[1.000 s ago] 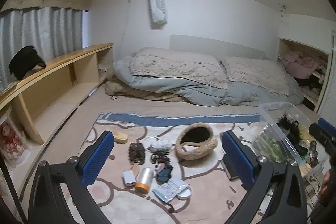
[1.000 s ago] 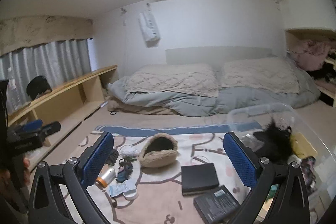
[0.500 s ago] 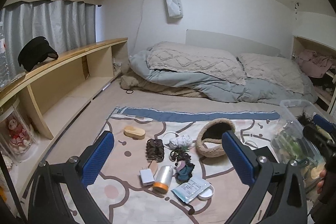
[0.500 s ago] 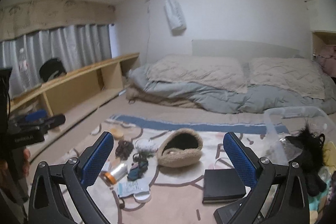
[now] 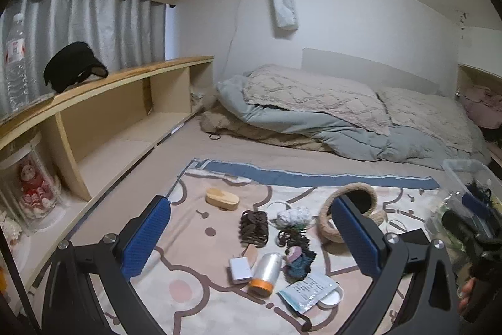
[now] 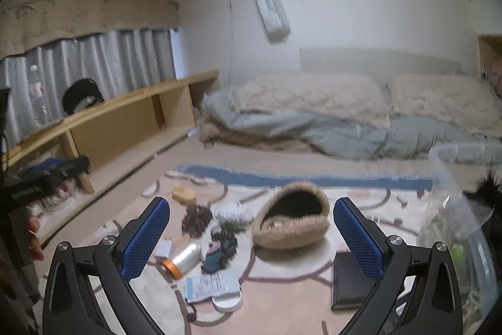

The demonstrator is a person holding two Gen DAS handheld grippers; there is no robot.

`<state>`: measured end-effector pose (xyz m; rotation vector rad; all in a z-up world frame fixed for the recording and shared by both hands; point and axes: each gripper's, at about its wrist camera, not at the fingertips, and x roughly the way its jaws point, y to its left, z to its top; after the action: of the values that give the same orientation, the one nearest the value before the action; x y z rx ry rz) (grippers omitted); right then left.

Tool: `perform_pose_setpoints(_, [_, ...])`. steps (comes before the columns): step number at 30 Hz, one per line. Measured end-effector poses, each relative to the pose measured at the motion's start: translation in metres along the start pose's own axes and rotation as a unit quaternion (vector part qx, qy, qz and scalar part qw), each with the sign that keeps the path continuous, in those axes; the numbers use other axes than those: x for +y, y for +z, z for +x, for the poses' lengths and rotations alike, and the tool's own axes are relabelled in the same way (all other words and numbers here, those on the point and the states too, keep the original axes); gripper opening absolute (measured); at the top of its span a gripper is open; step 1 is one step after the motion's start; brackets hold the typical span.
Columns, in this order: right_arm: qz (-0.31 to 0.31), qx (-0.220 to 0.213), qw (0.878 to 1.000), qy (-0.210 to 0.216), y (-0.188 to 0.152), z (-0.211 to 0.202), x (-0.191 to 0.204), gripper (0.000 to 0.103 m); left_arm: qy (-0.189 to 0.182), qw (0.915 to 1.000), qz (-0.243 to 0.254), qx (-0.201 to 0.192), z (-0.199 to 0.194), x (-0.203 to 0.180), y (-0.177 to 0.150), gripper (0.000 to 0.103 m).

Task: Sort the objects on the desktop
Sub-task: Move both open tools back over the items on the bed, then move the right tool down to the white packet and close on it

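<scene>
Both grippers were spread wide and empty: left gripper (image 5: 251,236), right gripper (image 6: 251,236). The unsorted items — silver bottle (image 5: 266,272), white charger (image 5: 240,269), paper packet (image 5: 306,292) — lay crowded together on the mat (image 5: 194,244). Risk: a descending finger could catch a neighbouring item.

soft, even indoor light fills both views, a little dim and cool, with no hard shadows on the pink cartoon-print blanket (image 5: 200,244). the white back wall (image 5: 360,24) is the brightest area, without glare. the left wrist view is sharp. the right wrist view is smeared by motion blur, softening the grey quilted bedding (image 6: 313,118) and the tan fuzzy round basket (image 6: 291,225). fisheye distortion bends the light wooden shelf (image 5: 103,90) and darkens the corners to black.
</scene>
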<state>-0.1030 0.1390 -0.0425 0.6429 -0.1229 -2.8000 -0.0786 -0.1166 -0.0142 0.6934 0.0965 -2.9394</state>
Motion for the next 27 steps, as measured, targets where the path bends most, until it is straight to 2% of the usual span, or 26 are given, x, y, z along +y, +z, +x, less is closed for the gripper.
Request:
perform_pose_setpoints(7, [-0.003,0.09,0.996,-0.016,-0.029,0.051,-0.005,0.103,-0.009,0.9997,-0.017,0.015,0.016,0.011,-0.007,0.103])
perform_pose_setpoints(11, [-0.009,0.133,0.991,-0.011,-0.045,0.077,-0.005,0.103,-0.011,0.9998,0.001,0.015,0.019,0.01,-0.01,0.103])
perform_pose_setpoints(15, [-0.042,0.173,0.984,-0.019,-0.063,0.102,-0.002,0.103,-0.023,0.9986,0.027,0.04,0.025,0.008,-0.017,0.103])
perform_pose_setpoints(18, [-0.075,0.225,0.971,-0.034,-0.085,0.126,0.002,0.103,-0.028,0.9979,0.044,0.039,0.026,0.007,-0.021,0.103])
perform_pose_setpoints(21, [-0.101,0.266,0.958,-0.036,-0.103,0.14,0.005,0.103,-0.025,0.9981,0.033,0.046,0.028,0.011,-0.022,0.103])
perform_pose_setpoints(27, [-0.146,0.299,0.942,-0.047,-0.125,0.161,0.01,0.103,-0.039,0.9977,0.014,0.053,0.034,0.022,-0.022,0.103])
